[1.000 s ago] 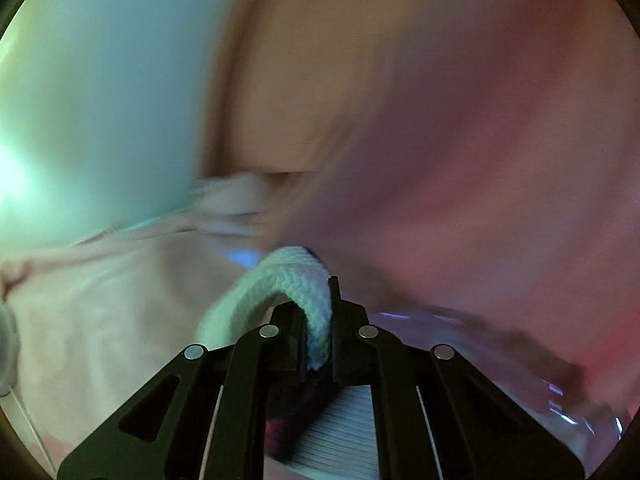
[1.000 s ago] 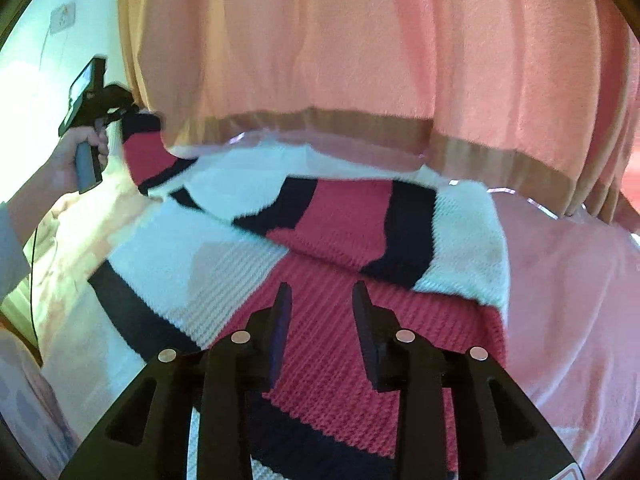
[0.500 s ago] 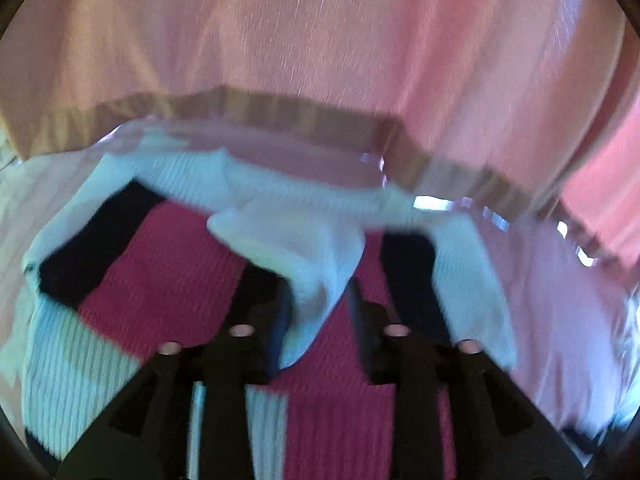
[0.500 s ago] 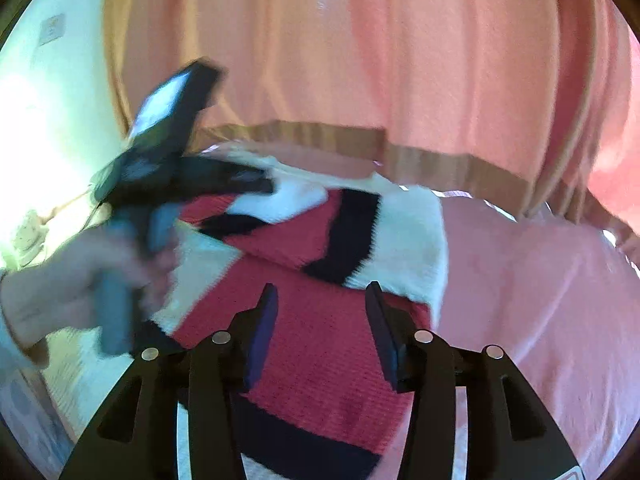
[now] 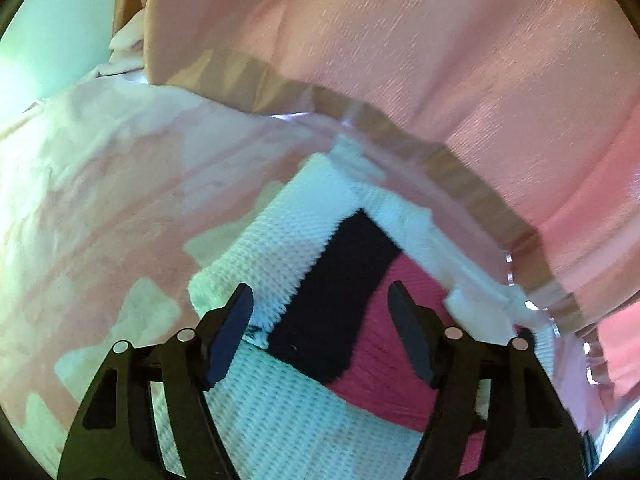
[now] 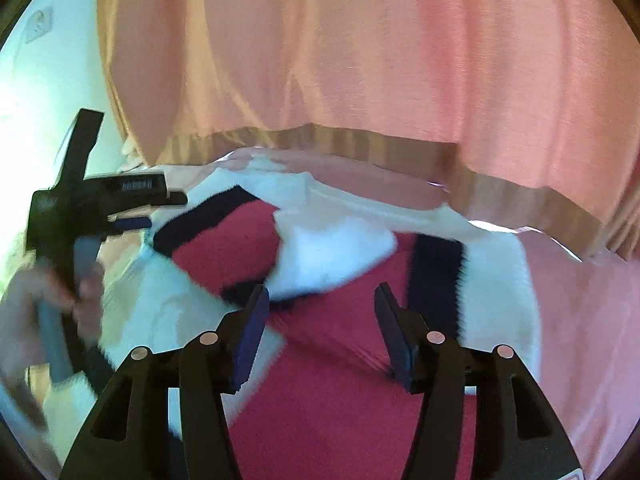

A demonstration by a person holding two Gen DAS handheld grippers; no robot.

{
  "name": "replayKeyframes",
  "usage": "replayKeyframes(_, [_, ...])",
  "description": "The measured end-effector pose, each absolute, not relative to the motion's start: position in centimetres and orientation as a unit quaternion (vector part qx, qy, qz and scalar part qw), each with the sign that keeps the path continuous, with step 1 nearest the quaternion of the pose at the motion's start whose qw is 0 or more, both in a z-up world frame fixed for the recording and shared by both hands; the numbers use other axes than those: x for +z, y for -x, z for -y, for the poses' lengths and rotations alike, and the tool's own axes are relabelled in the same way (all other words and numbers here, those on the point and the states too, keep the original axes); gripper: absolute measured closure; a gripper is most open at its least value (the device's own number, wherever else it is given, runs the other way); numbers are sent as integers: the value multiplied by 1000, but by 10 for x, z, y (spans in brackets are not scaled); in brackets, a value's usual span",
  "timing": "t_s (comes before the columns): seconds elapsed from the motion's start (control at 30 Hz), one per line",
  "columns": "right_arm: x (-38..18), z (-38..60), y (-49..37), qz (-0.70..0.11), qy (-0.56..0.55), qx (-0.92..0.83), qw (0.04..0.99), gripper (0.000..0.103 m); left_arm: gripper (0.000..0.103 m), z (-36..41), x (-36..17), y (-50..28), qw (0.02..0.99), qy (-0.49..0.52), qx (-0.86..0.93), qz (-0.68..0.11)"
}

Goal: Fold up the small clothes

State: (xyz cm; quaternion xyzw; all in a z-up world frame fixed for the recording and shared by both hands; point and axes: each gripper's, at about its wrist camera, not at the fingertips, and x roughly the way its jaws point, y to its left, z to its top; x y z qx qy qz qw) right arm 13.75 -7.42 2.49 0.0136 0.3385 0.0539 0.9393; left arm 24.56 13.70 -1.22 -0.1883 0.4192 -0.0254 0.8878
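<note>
My left tongs [image 5: 320, 312] hang over the near left corner of a knitted sweater [image 5: 280, 412] spread on a pink bedsheet [image 5: 100, 200], their jaws opening with nothing pinched between them; the white, black and red knit shows in the gap below, but neither dark pad presses on it. My right tongs [image 6: 320, 312] hover above the red middle of the same sweater [image 6: 340, 380], jaws also opening and clamped on nothing. From the right-hand camera the sweater lies flat across the bed, red in the centre with black bands and white panels, and a white sleeve [image 6: 332, 256] is folded in over the chest, its end lying just beyond my right tongs. A black band [image 6: 436, 280] and a white strip run down the garment's right side, next to bare pink sheet [image 6: 580, 320]. At the left of that view my left hand [image 6: 44, 312], blurred, grips the handle of the other tongs [image 6: 132, 220], which reach toward the sweater's far left edge. Behind the bed hangs a pink curtain [image 6: 360, 60] with a tan hem [image 6: 320, 140]; the sweater's far edge lies close under that hem. A pale wall [image 6: 36, 80] shows at far left.
</note>
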Motion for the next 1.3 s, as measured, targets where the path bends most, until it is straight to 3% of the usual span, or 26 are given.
replayKeyframes(0.1, [17, 54, -168, -348, -20, 32, 937, 48, 36, -133, -19, -250, 885, 184, -35, -427])
replayKeyframes(0.17, [4, 46, -184, -363, -7, 11, 932, 57, 36, -131, -19, -248, 884, 182, -38, -428])
replayKeyframes(0.2, [-3, 46, -190, -371, -2, 1, 929, 99, 36, -131, -19, -249, 885, 177, -40, -428])
replayKeyframes(0.37, [15, 105, -154, -301, -87, -50, 948, 96, 37, -133, -19, -246, 887, 179, -51, -423])
replayKeyframes(0.5, [-31, 138, -151, -397, -90, -77, 910, 88, 37, -119, -26, -241, 884, 165, -62, -434])
replayKeyframes(0.57, [-29, 157, -129, -380, -154, -65, 910, 78, 36, -117, -25, -237, 883, 168, -64, -433])
replayKeyframes(0.63, [-22, 167, -116, -366, -169, -71, 912, 51, 34, -119, -20, -232, 881, 184, -67, -431])
replayKeyframes(0.77, [-8, 172, -126, -354, -169, -67, 917, 50, 33, -132, -23, -233, 865, 233, -57, -440])
replayKeyframes(0.83, [-10, 172, -142, -364, -159, -75, 915, 43, 33, -139, -31, -240, 855, 255, -47, -449])
replayKeyframes(0.97, [-35, 184, -163, -391, -189, -89, 896, 43, 35, -144, -41, -247, 845, 282, -44, -453])
replayKeyframes(1.03, [-41, 195, -160, -387, -216, -88, 892, 48, 38, -147, -39, -245, 840, 293, -41, -455])
replayKeyframes(1.13, [-38, 205, -145, -372, -230, -90, 895, 47, 37, -154, -31, -234, 829, 327, -46, -450])
replayKeyframes(1.3, [-44, 215, -132, -358, -256, -90, 893, 47, 37, -153, -46, -245, 836, 300, -29, -458])
